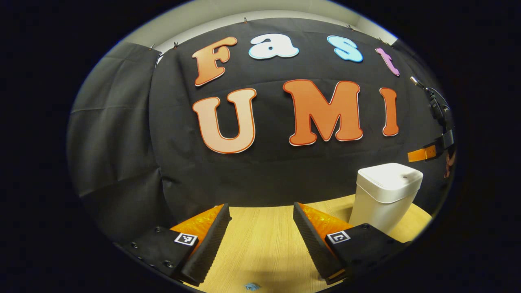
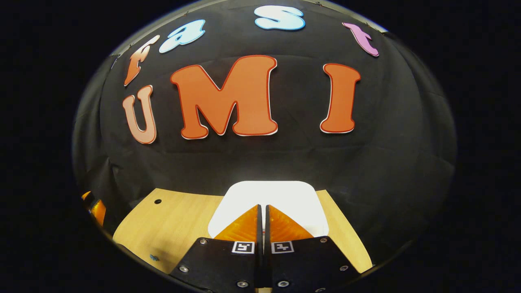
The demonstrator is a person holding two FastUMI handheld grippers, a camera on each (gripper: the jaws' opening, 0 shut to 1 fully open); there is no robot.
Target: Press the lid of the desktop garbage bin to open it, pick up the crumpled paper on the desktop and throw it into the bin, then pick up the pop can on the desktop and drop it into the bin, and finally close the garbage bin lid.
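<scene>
I've got the bin [image 1: 384, 195] standing on the desk [image 1: 264, 244] near the back wall, lid [image 2: 268, 201] down flat and shut. Right hand-held gripper [image 2: 262, 211] is directly over that lid, its 2 fingers closed together with nothing between them, tips pointing at the lid's near part. Closed fingers make a blunt poker, which suits pressing a push-lid; whether they touch the lid I can't tell. Left hand-held gripper [image 1: 262, 211] sits low over the desk to the left of the bin, fingers spread wide, gripping nothing, probably kept clear of the bin and ready to grab. A small blue scrap [image 1: 252, 287] lies on the desk in front of the bin. With the lid shut, this fits either a press to open it or a lid closed after the drops.
</scene>
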